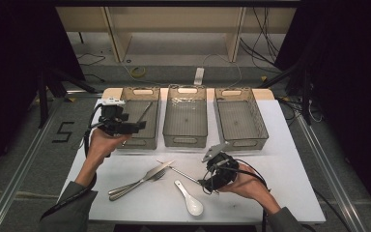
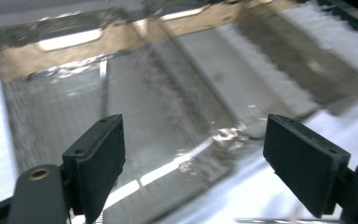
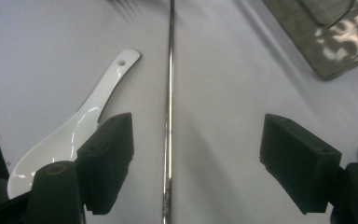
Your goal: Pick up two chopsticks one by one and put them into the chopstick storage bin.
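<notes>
My left gripper (image 1: pixel 136 126) hovers over the near edge of the left clear basket (image 1: pixel 150 141); in the left gripper view its jaws (image 2: pixel 193 135) stand wide open with nothing between them, above the blurred basket (image 2: pixel 65 42). A thin metal utensil (image 1: pixel 144 112) lies inside that basket. My right gripper (image 1: pixel 205 183) is low over the white table, open (image 3: pixel 196 140). A thin metal rod (image 3: pixel 169 93) lies on the table between its jaws, untouched. A white ceramic spoon (image 3: pixel 74 130) lies just outside one jaw.
Middle (image 1: pixel 186 141) and right (image 1: pixel 260 123) clear baskets stand in a row beside the left one. A fork and another metal utensil (image 1: pixel 137 182) lie crossed at the table's front left, beside the rod (image 1: pixel 181 173) and the white spoon (image 1: pixel 189 198).
</notes>
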